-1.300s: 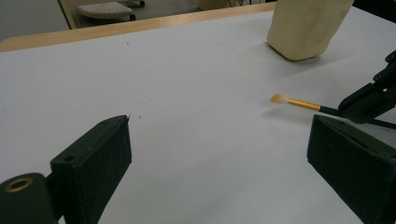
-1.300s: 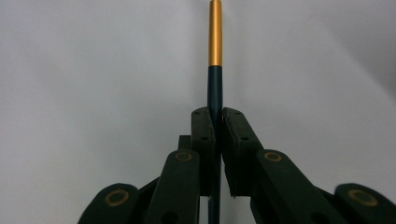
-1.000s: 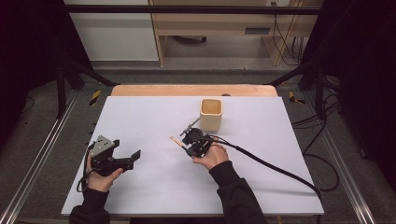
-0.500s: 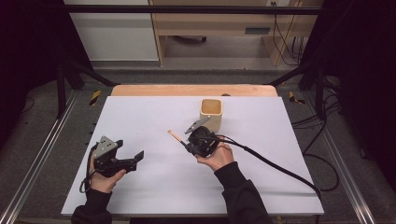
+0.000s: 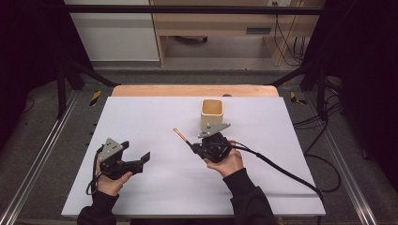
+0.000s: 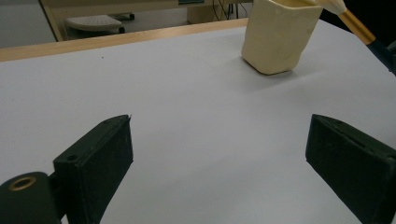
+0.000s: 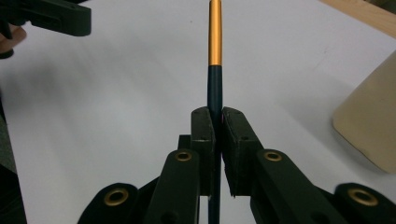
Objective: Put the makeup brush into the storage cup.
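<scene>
Black right gripper (image 7: 215, 122) clamps unlabelled brush (image 7: 215, 42).

My right gripper (image 5: 195, 146) pinches a slim dark-handled brush with an orange ferrule (image 5: 181, 137), tip angled up-left above the white table sheet (image 5: 155, 117). The square cream-coloured cup (image 5: 212, 113) stands just behind that hand. My left gripper (image 5: 143, 158) rests well apart at the left, jaws spread, holding nothing.
</scene>
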`<move>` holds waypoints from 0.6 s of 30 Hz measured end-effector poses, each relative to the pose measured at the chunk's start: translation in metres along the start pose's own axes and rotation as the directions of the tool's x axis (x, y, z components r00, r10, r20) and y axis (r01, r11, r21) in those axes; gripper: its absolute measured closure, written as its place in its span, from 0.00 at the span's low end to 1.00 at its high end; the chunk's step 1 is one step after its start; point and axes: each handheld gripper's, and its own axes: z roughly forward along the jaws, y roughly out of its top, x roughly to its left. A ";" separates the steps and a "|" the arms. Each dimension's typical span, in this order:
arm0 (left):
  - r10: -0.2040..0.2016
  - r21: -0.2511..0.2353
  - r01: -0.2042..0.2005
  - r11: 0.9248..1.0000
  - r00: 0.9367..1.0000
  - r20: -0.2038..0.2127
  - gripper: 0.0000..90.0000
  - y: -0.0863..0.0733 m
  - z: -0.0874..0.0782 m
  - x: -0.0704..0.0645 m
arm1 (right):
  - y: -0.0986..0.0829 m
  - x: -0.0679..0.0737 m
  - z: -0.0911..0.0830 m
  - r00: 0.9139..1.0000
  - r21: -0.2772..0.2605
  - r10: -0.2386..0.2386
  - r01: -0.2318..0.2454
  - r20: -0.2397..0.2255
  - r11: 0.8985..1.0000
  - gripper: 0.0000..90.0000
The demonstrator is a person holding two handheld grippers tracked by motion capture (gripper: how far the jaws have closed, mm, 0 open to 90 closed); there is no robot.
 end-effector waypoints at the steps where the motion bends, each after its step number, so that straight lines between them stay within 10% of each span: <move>1: -0.008 -0.003 0.008 1.000 1.000 0.004 0.08 0.000 0.000 -0.001 | -0.003 0.000 -0.002 1.000 -0.020 -0.001 0.001 -0.005 1.000 0.93; 18: -0.068 -0.057 0.072 0.996 0.996 0.061 0.08 -0.002 0.006 -0.026 | -0.038 0.001 -0.025 1.000 -0.176 0.001 0.001 0.010 0.984 0.93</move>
